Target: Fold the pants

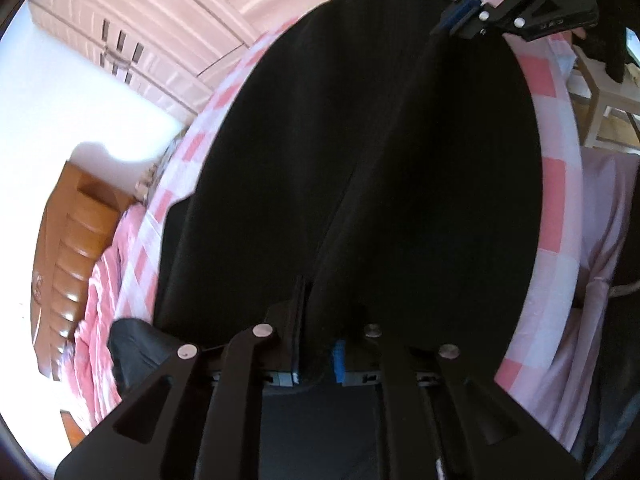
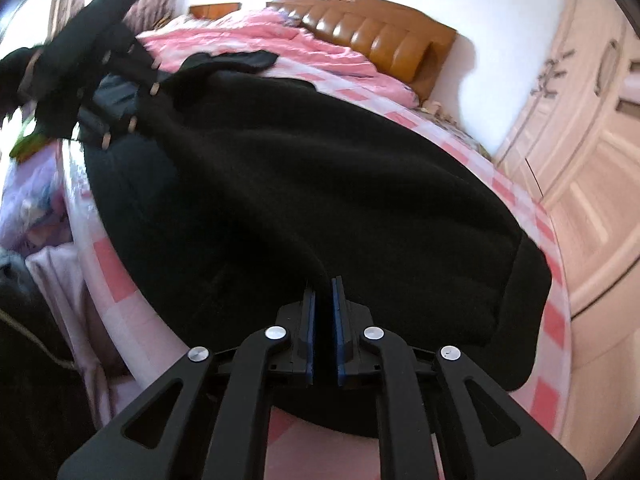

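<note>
Black pants (image 1: 360, 140) lie spread across a pink-and-white checked bed (image 1: 554, 184); they also fill the right wrist view (image 2: 280, 184). My left gripper (image 1: 318, 308) is shut on an edge of the pants, the cloth pinched between its blue pads. My right gripper (image 2: 323, 292) is shut on another edge of the pants, with a fold of cloth rising into its pads. The right gripper also shows at the top right of the left wrist view (image 1: 460, 20). The left gripper shows blurred at the far left of the right wrist view (image 2: 108, 100).
A pink quilt (image 2: 256, 44) and a brown padded headboard (image 2: 380, 36) are at the head of the bed. Pale pink wardrobes (image 2: 592, 152) stand beside the bed. A small black cloth (image 2: 236, 60) lies beyond the pants. A white stool (image 1: 608, 96) stands off the bed.
</note>
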### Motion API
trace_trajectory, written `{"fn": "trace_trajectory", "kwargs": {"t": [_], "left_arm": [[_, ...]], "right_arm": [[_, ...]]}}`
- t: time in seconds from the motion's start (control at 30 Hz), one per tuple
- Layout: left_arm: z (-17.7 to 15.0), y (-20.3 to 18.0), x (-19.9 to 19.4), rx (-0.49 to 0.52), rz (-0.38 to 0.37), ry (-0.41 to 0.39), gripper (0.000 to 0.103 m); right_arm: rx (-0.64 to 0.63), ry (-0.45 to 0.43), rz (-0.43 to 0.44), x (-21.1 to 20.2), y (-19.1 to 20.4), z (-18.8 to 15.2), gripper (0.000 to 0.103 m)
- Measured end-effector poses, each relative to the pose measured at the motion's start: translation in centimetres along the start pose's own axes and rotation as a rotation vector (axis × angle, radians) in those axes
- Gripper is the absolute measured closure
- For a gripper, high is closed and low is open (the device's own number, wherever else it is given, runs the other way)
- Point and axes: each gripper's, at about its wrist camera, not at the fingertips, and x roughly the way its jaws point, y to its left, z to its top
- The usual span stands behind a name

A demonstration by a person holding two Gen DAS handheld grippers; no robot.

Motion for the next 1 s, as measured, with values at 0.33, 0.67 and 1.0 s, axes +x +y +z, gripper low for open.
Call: {"fn": "trace_trajectory", "kwargs": {"t": [0.33,0.67,1.0], "left_arm": [[-3.7,5.4,-6.0,-0.675,-0.174,-0.167,0.002],[-8.9,7.2,-3.8,-1.167,-0.167,-0.088,0.002],[-9.9,8.7,-3.1,-1.256,-0.164,-0.099,0.002]], "right_arm": [[0.509,-0.134,0.044,-6.1,-3.5,-5.4,0.029],[0.842,-0.226,0.158,-5.3,-5.7,-6.9,0.036],[0.966,-0.109,0.135,-1.1,-6.3,-5.1,0.039]]}}
